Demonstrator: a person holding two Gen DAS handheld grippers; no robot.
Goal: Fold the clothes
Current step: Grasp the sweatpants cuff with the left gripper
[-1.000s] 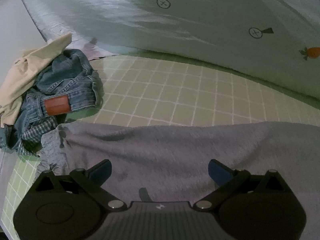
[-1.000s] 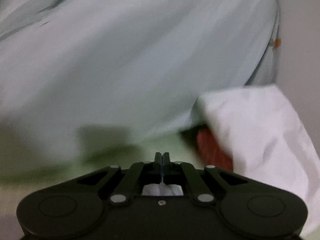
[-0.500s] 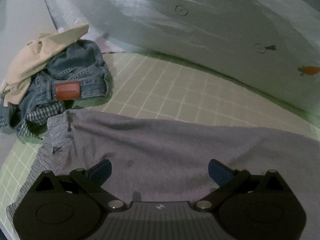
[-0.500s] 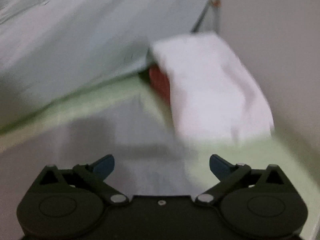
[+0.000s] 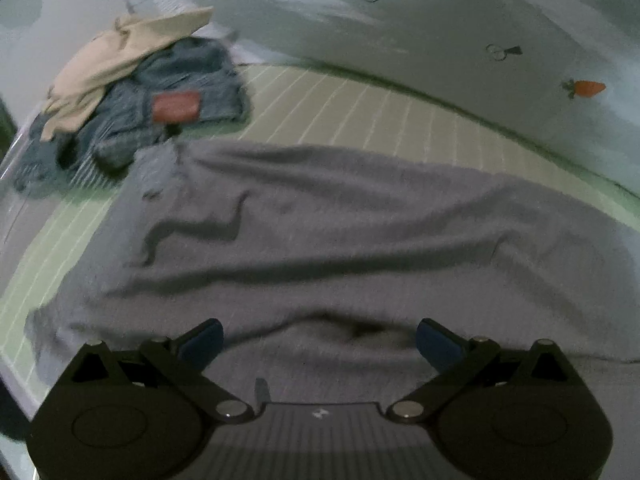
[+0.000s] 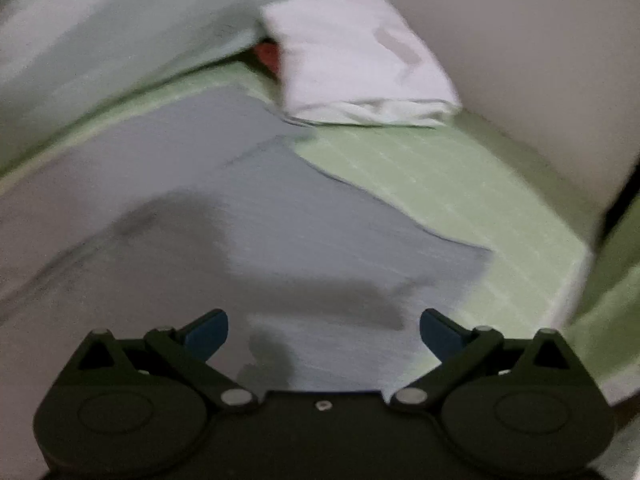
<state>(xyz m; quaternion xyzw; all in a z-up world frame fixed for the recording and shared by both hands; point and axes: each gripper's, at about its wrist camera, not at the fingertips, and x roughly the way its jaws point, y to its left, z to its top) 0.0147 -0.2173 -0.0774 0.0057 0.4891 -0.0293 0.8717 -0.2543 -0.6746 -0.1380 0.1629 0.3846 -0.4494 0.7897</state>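
Note:
A grey garment (image 5: 320, 240) lies spread out on a green checked sheet (image 5: 360, 120); its other end shows in the right wrist view (image 6: 280, 220). My left gripper (image 5: 318, 340) is open and empty, just above the garment's near edge. My right gripper (image 6: 324, 330) is open and empty, above the garment's right part. A folded white garment (image 6: 360, 64) lies at the far right corner of the bed, with something red (image 6: 268, 54) behind it.
A pile of blue jeans (image 5: 176, 96) with a cream cloth (image 5: 116, 60) on top sits at the far left. A pale green duvet (image 5: 440, 20) with a carrot print runs along the back. The bed's right edge (image 6: 576, 280) drops off beside a wall.
The right gripper was shut on white cloth a second ago; it has opened and moved back over the grey garment. The left gripper has pulled back, showing more of the garment.

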